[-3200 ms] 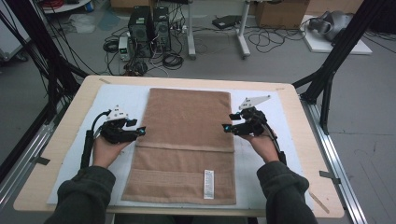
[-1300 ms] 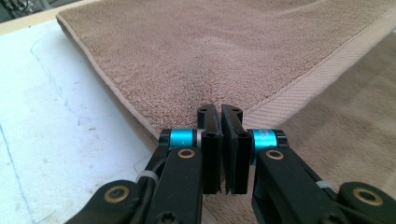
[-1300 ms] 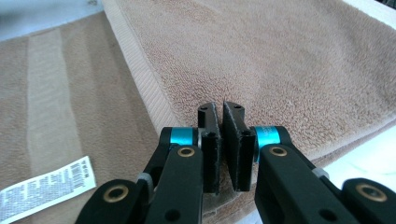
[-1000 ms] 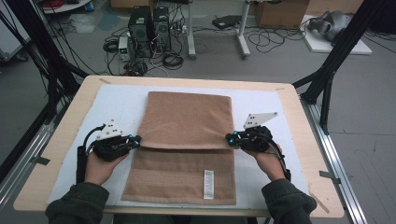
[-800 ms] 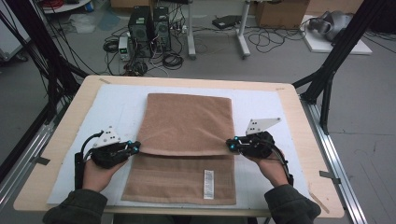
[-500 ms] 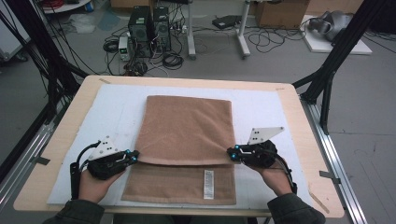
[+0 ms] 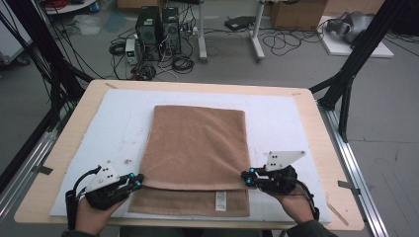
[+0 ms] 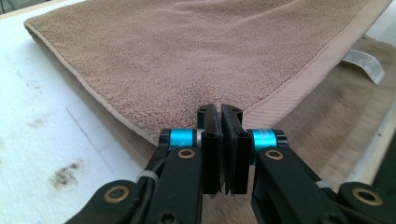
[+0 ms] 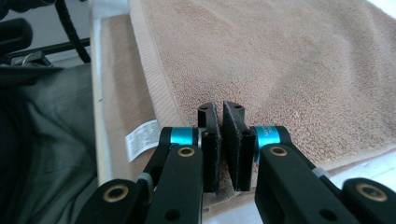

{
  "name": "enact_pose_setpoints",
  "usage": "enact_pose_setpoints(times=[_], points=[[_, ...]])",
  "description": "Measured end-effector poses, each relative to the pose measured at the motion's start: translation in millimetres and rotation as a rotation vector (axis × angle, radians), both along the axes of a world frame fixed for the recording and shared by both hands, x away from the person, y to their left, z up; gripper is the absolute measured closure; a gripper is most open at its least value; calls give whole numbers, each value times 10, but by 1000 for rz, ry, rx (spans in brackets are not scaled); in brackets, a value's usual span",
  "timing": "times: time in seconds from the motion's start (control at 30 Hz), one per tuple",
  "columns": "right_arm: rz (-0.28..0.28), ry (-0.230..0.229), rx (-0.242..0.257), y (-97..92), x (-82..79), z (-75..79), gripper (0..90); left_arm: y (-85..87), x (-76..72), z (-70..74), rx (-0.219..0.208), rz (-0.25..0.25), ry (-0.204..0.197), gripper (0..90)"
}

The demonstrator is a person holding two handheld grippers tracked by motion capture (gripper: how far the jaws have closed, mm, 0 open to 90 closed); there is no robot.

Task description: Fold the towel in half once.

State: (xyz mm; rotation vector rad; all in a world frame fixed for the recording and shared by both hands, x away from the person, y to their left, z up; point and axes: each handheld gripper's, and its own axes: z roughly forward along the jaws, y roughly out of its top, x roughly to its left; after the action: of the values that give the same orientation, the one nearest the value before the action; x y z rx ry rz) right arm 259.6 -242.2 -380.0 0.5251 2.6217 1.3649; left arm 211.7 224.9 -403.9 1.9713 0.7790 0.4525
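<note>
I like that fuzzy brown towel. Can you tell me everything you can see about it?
The towel is tan-brown terry cloth with a flat woven band along its end. It lies on a white mat, folded over itself; the top layer stops short of the near edge, so a strip of the bottom layer with a white label shows. The left gripper and right gripper each pinch a corner of the top layer, jaws shut.

- The towel (image 7: 197, 148) was brown terry cloth, rough and matt, with a flat woven hem.
- Its label (image 7: 220, 198) looked like white fabric.
- The table (image 7: 306, 106) was pale wood under a white matt sheet (image 7: 123, 123).
</note>
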Motion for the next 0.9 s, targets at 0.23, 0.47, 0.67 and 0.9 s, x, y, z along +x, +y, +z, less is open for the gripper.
enact_pose_setpoints(times=[0.23, 0.47, 0.67, 0.9], points=[[28, -5, -1, 9, -180, -46, 854, 37, -195, -17, 2, -1, -5, 864], [45, 23, -15, 15, -320, -185, 854, 55, -350, -65, 4, -3, -7, 864], [59, 60, -36, 27, -350, -344, 854, 58, -394, -218, -4, 1, 29, 864], [65, 100, -67, 37, -340, -537, 853, 50, -415, -379, -3, -6, 64, 865]])
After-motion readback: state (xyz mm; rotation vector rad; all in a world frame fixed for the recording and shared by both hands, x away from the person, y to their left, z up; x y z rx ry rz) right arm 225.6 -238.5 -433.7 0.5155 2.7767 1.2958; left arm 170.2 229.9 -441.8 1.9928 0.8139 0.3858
